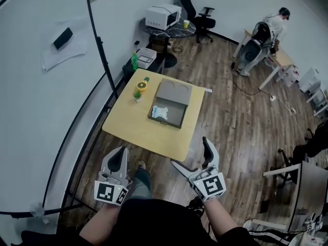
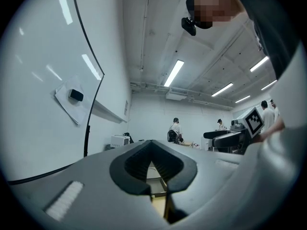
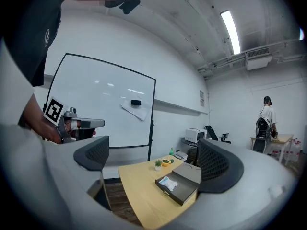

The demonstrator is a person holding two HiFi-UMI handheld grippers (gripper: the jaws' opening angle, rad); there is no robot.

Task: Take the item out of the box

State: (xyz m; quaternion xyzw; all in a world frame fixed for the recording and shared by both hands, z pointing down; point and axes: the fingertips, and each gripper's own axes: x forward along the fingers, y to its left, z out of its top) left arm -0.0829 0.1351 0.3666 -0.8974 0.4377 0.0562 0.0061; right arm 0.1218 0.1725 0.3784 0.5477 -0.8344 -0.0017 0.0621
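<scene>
Head view: shallow rectangular grey box (image 1: 177,113)

Bright, even light from ceiling strip lights (image 2: 173,73), glare streaks on whiteboard (image 2: 38,56), fisheye bending, dark corners.

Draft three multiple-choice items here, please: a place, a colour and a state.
1. Where is the white item? A in the box; B on the floor; C on a chair.
2. What colour is the table? A black; B light wood; C red.
3. How is the right gripper? A shut on the item; B open, empty; C shut on a cup.
Key: 1 A, it lies in the open box; 2 B, its top is pale wood; 3 B, its jaws stand apart, holding nothing.
</scene>
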